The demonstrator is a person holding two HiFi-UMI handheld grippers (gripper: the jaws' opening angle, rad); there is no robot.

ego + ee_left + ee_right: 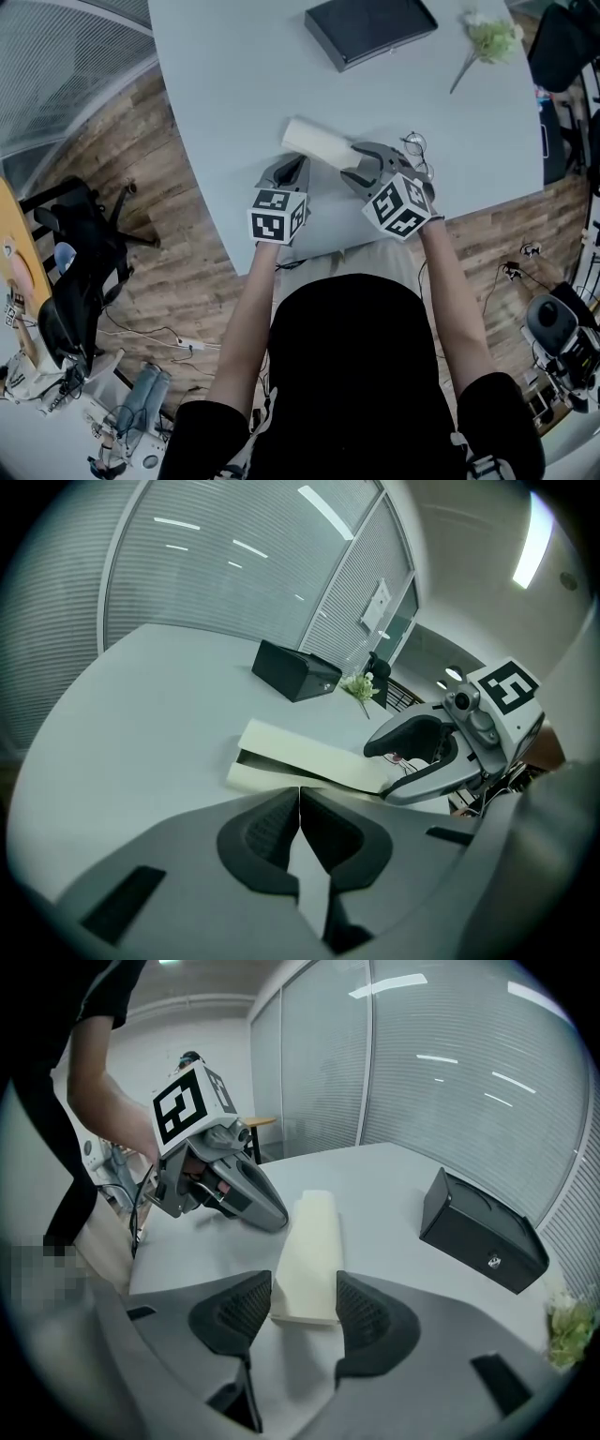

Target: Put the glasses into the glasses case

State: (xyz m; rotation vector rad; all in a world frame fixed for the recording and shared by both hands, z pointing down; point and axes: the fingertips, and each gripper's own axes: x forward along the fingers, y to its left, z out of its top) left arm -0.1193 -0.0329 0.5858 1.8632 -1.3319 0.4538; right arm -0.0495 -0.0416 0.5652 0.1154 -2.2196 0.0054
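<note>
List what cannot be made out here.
Thin wire-framed glasses: head view, partly behind the right hand-held gripper, too small for detail.
Cream rectangular glasses case, inside: left gripper view shows only a dark slit.
Right gripper view: whether the pads press on the case's end cannot be told.

Black short-sleeved shirt [347, 375]; grey left hand-held gripper [300, 161] and right hand-held gripper [360, 166] bear black-and-white marker cubes [277, 214].

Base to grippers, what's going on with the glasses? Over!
Left gripper shut, empty. Right gripper closed on the case end. Glasses out on the table, not in yet. Nothing in the way.
</note>
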